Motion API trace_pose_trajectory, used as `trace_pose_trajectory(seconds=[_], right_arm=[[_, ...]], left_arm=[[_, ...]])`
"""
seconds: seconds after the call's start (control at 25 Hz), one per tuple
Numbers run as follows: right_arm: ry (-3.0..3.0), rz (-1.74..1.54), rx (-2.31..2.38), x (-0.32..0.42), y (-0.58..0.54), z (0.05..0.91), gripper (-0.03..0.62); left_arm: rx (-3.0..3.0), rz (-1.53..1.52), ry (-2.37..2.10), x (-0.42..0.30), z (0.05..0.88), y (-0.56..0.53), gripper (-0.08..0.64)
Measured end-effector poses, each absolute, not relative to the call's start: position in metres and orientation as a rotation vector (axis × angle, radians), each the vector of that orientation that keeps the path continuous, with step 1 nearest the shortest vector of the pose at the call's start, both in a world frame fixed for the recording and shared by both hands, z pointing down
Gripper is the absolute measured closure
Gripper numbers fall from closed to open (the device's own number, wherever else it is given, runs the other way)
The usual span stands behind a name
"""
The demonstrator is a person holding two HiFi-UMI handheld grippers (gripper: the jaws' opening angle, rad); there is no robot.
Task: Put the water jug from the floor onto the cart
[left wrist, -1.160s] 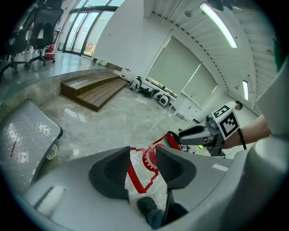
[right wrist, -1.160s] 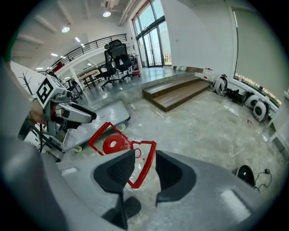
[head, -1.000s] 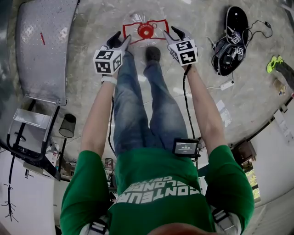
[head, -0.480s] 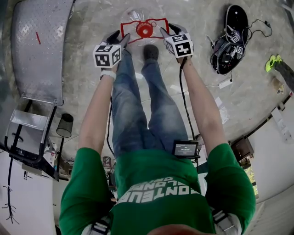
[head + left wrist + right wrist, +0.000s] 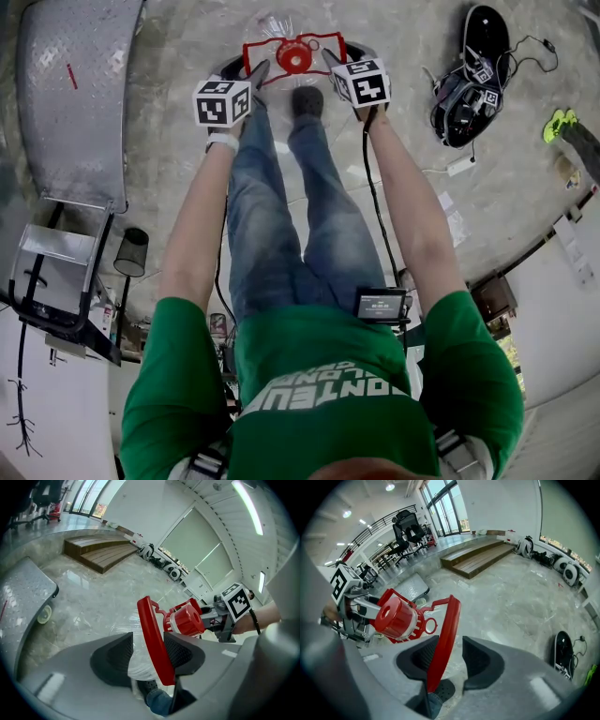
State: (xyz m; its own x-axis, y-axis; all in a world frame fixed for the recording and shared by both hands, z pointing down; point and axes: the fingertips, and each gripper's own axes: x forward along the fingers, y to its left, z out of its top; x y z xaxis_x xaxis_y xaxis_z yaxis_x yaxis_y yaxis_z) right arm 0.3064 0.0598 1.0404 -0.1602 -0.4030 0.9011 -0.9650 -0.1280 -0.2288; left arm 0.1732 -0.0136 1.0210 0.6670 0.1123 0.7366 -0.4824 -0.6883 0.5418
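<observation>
The water jug [image 5: 281,30] is clear plastic with a red cap [image 5: 296,58] and a red carrying frame [image 5: 323,39]. It stands on the floor just beyond the person's shoe [image 5: 307,100]. My left gripper [image 5: 251,77] straddles the frame's left bar [image 5: 152,634]. The bar lies against one pad, with a gap to the other. My right gripper [image 5: 336,64] straddles the right bar [image 5: 445,630] the same way, with its jaws wide apart. Both grippers are open. The cart [image 5: 80,103], a metal platform, lies at the left.
The cart's folded handle [image 5: 56,281] and a black mesh bin [image 5: 131,253] sit near left. A black bag with cables [image 5: 469,84] lies right of the jug. A wooden stepped platform [image 5: 101,552] stands farther off on the marble floor.
Both grippers have sunk toward the jug and moved farther from the person. Their jaws now sit around the red frame's side bars instead of short of them.
</observation>
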Motion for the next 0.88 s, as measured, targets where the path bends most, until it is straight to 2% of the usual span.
trace_pose_trajectory(seconds=[0.44,0.52,0.68,0.88], right_arm=[[-1.562,1.292,1.509,0.301,0.060,1.049,0.451],[-1.563,1.280,1.507,0.301,0.061,1.048,0.476],[-1.579,1.227,1.509,0.295,0.055,1.040,0.598],[-1.582,1.227,1.489,0.293,0.058,1.045,0.598]], left_arm=[[2.114,1.017,-0.262,0.177,1.026,-0.009,0.442],[2.111,1.015,-0.255,0.178,1.025,-0.007,0.472],[2.105,1.014,-0.252,0.179,1.024,-0.005,0.494],[2.058,0.978,-0.267,0.179,1.024,-0.009,0.543]])
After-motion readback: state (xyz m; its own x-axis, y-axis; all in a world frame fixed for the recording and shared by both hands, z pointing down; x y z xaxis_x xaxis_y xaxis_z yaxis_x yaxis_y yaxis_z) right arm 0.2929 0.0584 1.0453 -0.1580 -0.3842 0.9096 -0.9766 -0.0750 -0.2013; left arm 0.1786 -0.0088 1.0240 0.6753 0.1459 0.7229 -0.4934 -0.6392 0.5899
